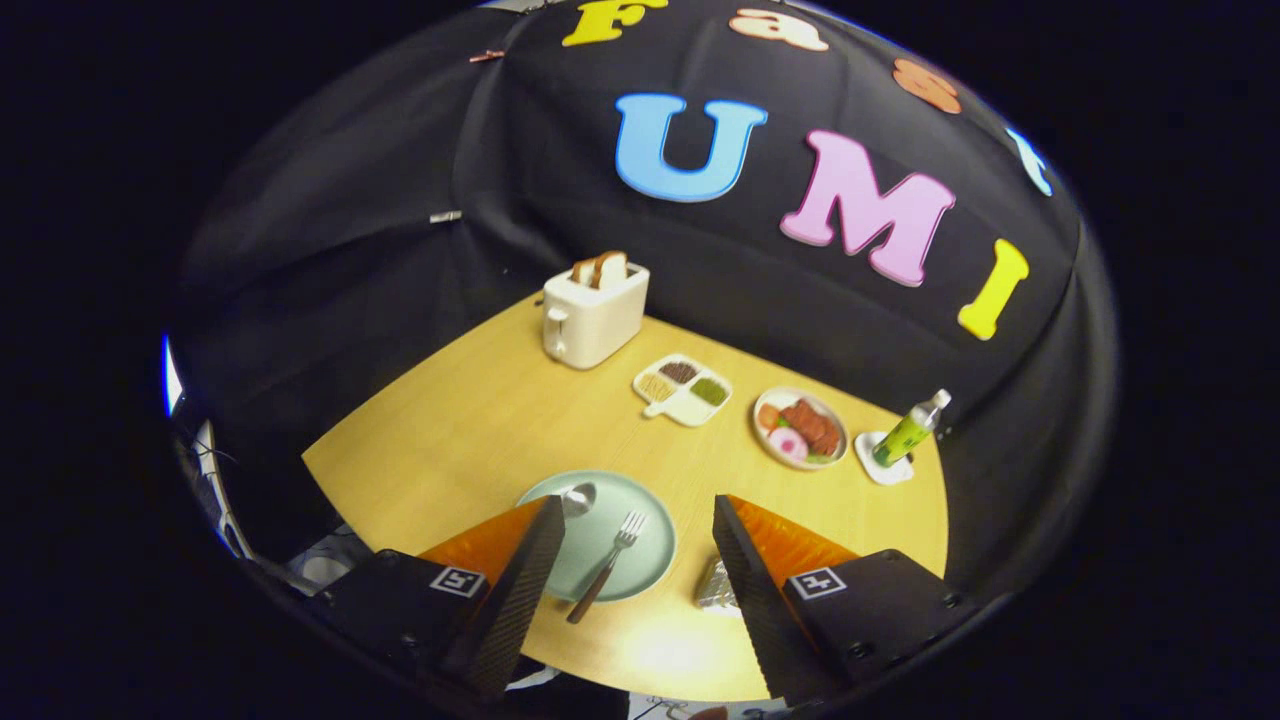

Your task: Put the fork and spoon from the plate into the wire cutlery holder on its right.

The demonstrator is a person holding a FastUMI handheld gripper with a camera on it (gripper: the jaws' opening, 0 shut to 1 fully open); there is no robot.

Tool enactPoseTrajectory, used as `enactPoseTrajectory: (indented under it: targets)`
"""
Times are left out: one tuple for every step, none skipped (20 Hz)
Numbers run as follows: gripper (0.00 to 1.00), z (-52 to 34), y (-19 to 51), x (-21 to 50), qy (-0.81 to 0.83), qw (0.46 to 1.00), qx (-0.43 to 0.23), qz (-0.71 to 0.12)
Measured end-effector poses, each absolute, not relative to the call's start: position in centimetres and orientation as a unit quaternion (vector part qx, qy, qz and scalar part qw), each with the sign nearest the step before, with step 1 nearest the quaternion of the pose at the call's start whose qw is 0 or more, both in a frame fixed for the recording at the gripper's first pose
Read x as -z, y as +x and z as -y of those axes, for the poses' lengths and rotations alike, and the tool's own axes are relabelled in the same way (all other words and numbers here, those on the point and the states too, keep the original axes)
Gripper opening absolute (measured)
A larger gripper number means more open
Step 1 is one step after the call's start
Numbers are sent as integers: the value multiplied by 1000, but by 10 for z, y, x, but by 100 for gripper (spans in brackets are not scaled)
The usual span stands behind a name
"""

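A pale green plate [640, 570] lies on the wooden table between my fingers. On it rests a fork [610, 565] with a brown handle, tines pointing away, its handle end hanging over the near rim. A spoon [578, 497] lies at the plate's left side; its bowl shows and its handle is hidden behind my left finger. The wire cutlery holder [716, 588] stands just right of the plate, mostly hidden by my right finger. My gripper [636, 510] hovers above the plate, open, with nothing between its fingers.
Beyond the plate stand a white toaster [592, 318] with bread slices, a divided white dish [683, 389] of condiments, a plate of food [801, 428] and a green bottle [908, 430] on a white coaster. The table's round edge curves close on the right and near side.
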State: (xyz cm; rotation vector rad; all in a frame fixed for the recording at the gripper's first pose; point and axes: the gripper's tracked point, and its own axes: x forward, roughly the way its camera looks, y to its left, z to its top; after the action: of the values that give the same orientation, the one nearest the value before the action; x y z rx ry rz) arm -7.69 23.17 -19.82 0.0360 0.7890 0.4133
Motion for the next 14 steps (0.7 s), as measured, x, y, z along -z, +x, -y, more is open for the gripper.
enactPoseTrajectory:
  targets:
    - [90, -238, -83, 215, 22, 890, -207, -406]
    - [87, -245, -87, 230, 28, 878, -211, -428]
    - [85, -248, -94, 243, 36, 867, -212, -450]
    - [82, -251, -97, 259, 46, 855, -209, -472]
    - [77, -257, -101, 277, 58, 843, -205, -493]
    - [75, -261, -105, 294, 64, 833, -201, -511]
    - [72, -264, -108, 310, 64, 823, -197, -528]
    - [72, -267, -111, 325, 64, 814, -195, -543]
    - [72, -268, -112, 338, 60, 807, -191, -556]
    - [72, -269, -113, 352, 58, 800, -187, -567]
    - [72, -271, -113, 362, 56, 793, -183, -578]
    - [72, -272, -111, 371, 53, 789, -180, -585]
    - [72, -273, -110, 380, 45, 784, -177, -593]
    - [72, -275, -110, 387, 41, 780, -175, -599]
